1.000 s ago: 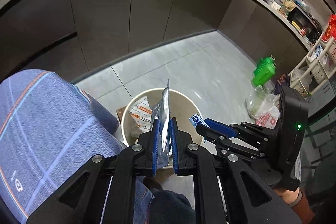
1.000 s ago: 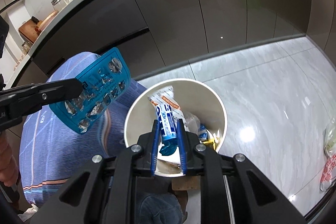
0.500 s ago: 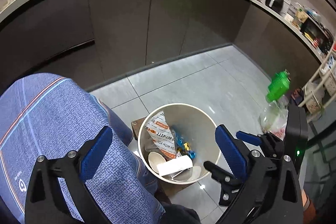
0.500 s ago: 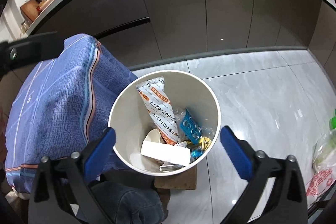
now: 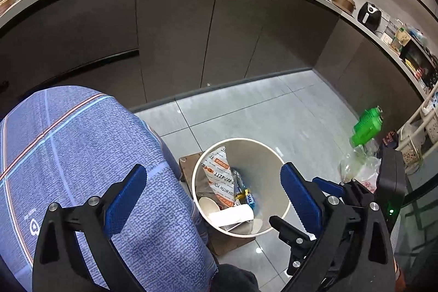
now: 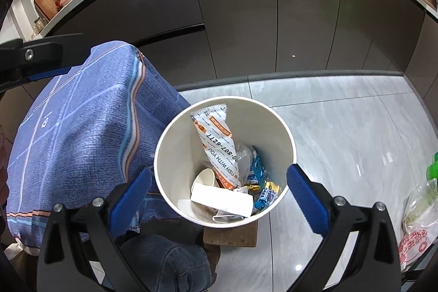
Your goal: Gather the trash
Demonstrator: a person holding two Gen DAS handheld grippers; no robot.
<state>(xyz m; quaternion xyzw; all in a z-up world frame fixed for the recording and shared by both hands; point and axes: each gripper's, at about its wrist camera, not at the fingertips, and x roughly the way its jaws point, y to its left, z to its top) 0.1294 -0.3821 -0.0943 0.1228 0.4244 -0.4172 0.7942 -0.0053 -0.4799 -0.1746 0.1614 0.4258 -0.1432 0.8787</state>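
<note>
A cream round waste bin (image 5: 276,155) (image 6: 175,133) stands on the grey tiled floor beside a table. It holds a white and orange wrapper (image 6: 216,138), a paper cup (image 6: 204,177), a white box (image 6: 221,200), a teal blister pack (image 6: 258,168) and small blue wrappers (image 5: 246,196). My left gripper (image 5: 213,201) is wide open and empty above the bin. My right gripper (image 6: 219,199) is wide open and empty, straight over the bin. The right gripper also shows in the left wrist view (image 5: 328,188).
A blue checked tablecloth (image 5: 68,155) (image 6: 82,133) covers the table left of the bin. A brown board (image 6: 232,236) lies under the bin. Dark cabinets (image 5: 178,32) with a cluttered worktop run behind. A green bottle (image 5: 366,126) and plastic bags (image 6: 416,223) sit at right.
A second ago the left gripper held a blister pack and the right a blue wrapper over the bin. Both opened and the items dropped in. Both grippers have since risen a little.
</note>
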